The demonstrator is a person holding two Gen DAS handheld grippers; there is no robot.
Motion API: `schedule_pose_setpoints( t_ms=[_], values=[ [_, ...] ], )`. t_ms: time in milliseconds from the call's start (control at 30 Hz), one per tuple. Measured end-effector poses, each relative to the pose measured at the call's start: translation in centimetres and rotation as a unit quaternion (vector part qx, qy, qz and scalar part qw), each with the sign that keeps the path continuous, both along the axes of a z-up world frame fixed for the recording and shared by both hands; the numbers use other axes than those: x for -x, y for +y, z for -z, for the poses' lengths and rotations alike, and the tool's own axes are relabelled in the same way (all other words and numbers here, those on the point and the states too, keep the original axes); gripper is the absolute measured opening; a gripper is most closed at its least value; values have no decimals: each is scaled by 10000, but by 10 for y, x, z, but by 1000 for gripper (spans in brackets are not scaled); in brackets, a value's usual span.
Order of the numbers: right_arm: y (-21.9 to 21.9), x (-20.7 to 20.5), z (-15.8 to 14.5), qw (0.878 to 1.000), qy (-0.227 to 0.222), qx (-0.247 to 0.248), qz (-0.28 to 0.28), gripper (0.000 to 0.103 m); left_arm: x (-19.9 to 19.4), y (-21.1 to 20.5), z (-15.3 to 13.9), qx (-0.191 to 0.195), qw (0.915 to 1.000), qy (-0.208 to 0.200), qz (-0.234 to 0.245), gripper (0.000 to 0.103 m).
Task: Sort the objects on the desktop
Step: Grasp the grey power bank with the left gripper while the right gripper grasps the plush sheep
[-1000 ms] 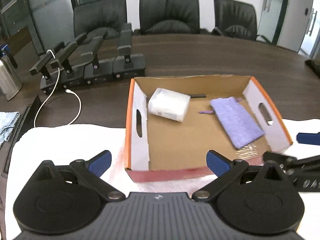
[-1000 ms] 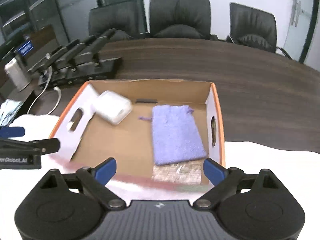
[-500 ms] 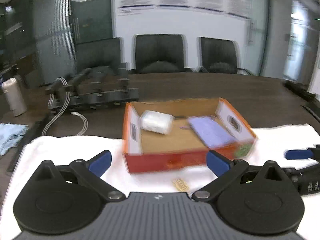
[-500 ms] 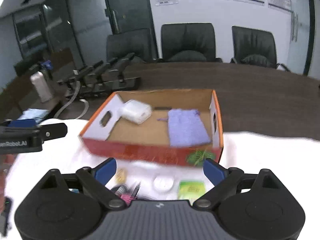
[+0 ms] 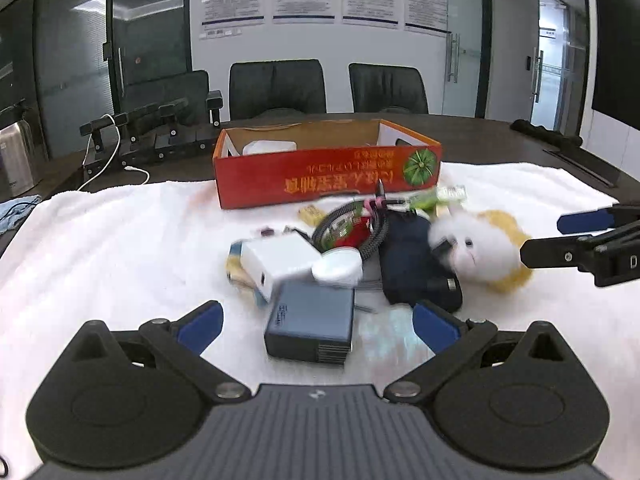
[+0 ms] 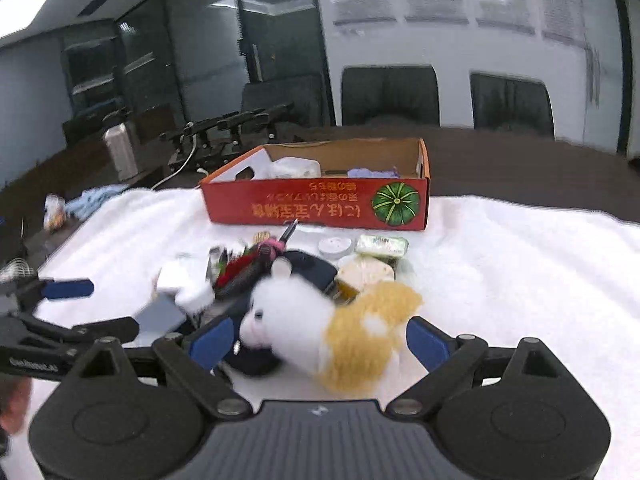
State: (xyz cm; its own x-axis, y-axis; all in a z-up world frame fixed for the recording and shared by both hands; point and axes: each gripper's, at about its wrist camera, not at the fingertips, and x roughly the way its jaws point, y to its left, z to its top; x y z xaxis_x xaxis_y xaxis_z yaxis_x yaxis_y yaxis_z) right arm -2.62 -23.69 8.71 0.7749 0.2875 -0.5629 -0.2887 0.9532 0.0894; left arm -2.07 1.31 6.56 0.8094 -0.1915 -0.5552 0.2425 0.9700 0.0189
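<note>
A red cardboard box [image 5: 328, 174] [image 6: 316, 204] stands on the white towel [image 5: 100, 248], with a white packet [image 6: 294, 168] and a purple pouch [image 6: 370, 173] inside. In front of it lies a heap: a grey box [image 5: 310, 326], a white charger [image 5: 280, 258], a coiled cable [image 5: 352, 228], a dark pouch [image 5: 412, 268] and a white-and-yellow plush toy [image 5: 480, 252] [image 6: 332, 328]. My left gripper [image 5: 316, 326] is open around the grey box. My right gripper [image 6: 318, 340] is open around the plush toy.
Small items lie by the box front: a white round disc [image 6: 335, 246], a green packet [image 6: 382, 245], a yellow tag [image 5: 312, 213]. Black chargers with a white cable [image 5: 152, 136], a steel kettle [image 5: 16, 156] and office chairs [image 5: 276, 88] stand behind.
Both grippers have pulled back and dropped from above the box to low over the heap in front of it. The heap and plush toy came into view.
</note>
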Motion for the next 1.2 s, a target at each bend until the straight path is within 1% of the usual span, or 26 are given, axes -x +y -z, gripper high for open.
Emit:
schedule_pose_setpoints(
  t_ms=[100,200,267,367,433,467,533,600,633,700,733,767,800,833,867,900,967,1000,1033,1067,1100,1167,1200],
  values=[
    [6,15,10,9994,-183,223,-166,93,3,2,12,3,10000,36,-16,103],
    [4,17,17,9997,15,107,-224,92,-2,9,23,90,9999,75,9,103],
    [3,17,19,9998,84,58,-150,92,-10,14,22,163,9997,198,-28,103],
    [-1,15,17,10000,-50,19,3,93,-22,24,17,397,9987,289,98,103],
    [-7,6,16,9999,5,-22,160,93,-31,27,13,448,9982,355,174,103],
    [-12,1,15,9997,19,-85,234,93,-37,29,12,522,9975,433,189,103],
    [-23,-9,12,9986,49,-343,394,93,-50,34,8,808,9946,626,183,103],
    [-36,-20,9,9963,127,-665,523,93,-60,40,6,1024,9923,679,152,103],
    [-43,-28,9,9949,197,-817,561,93,-66,40,7,1029,9921,702,117,103],
    [-53,-48,13,9909,480,-1072,660,92,-77,34,14,865,9921,880,207,102],
    [-58,-59,18,9882,659,-1182,716,90,-80,30,18,812,9913,994,306,96],
    [-62,-72,23,9847,873,-1275,807,83,-83,26,22,765,9902,1102,388,89],
    [-65,-84,29,9806,1102,-1370,864,74,-87,21,26,661,9893,1219,451,86],
    [-69,-95,34,9757,1338,-1483,903,70,-89,18,29,555,9893,1261,481,80],
    [-71,-105,37,9711,1525,-1603,890,67,-91,15,32,459,9895,1280,480,76],
    [-70,-113,41,9685,1665,-1654,830,67,-93,13,33,386,9896,1296,491,75],
    [-62,-128,46,9664,1894,-1588,708,67,-97,7,33,212,9899,1297,529,74],
    [-57,-133,49,9668,1950,-1506,683,67,-98,5,32,122,9897,1322,525,72],
    [-51,-137,50,9676,2004,-1369,700,64,-97,4,30,95,9893,1349,552,65],
    [-46,-137,49,9703,1955,-1202,763,49,-95,5,28,125,9888,1376,565,60],
    [-43,-136,47,9719,1944,-1094,747,48,-92,5,27,82,9893,1354,546,60],
    [-47,-129,42,9722,1927,-1181,607,46,-83,11,27,72,9903,1271,550,60],
    [-49,-123,39,9744,1844,-1171,540,46,-79,15,28,129,9902,1293,519,60]
  ],
)
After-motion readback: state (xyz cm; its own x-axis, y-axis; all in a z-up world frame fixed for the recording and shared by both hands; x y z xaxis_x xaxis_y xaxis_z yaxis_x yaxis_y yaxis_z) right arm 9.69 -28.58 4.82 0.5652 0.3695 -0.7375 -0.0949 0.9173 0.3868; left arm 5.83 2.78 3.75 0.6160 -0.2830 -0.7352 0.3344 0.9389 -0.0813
